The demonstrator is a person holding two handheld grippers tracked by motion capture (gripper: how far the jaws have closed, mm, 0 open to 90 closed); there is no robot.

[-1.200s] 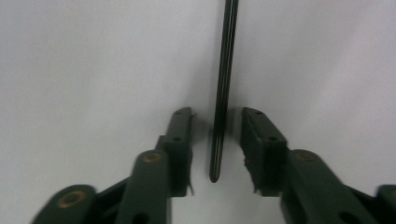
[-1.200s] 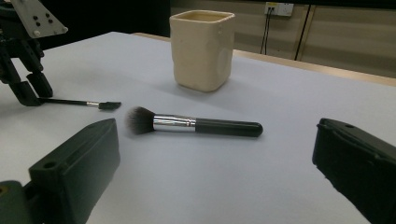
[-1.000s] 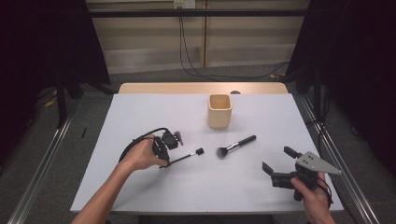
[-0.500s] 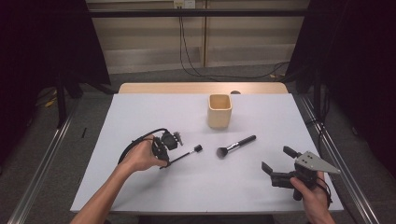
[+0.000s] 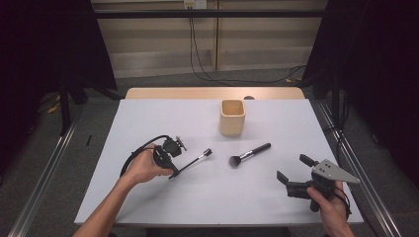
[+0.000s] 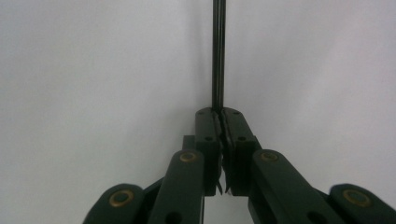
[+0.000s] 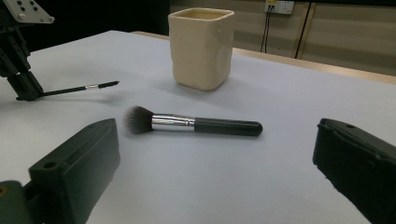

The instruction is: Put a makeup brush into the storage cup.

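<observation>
My left gripper (image 5: 173, 173) sits at the table's left, shut on the end of a thin black brush (image 5: 195, 162). The brush points right toward the centre, its small tip just off the surface. In the left gripper view the jaws meet on the thin handle (image 6: 218, 56), which runs straight ahead from my left gripper (image 6: 219, 114). A thicker makeup brush (image 5: 249, 153) with a silver collar lies flat mid-table. My right gripper (image 5: 291, 167) is near the front right, open with nothing between its jaws. In its own view my right gripper (image 7: 217, 140) faces the thick brush (image 7: 196, 124).
A cream square cup (image 5: 232, 117) stands upright behind the brushes, and it also appears in the right gripper view (image 7: 201, 46). The white table (image 5: 148, 123) has a wooden strip along its far edge. Metal rails run along both sides on the floor.
</observation>
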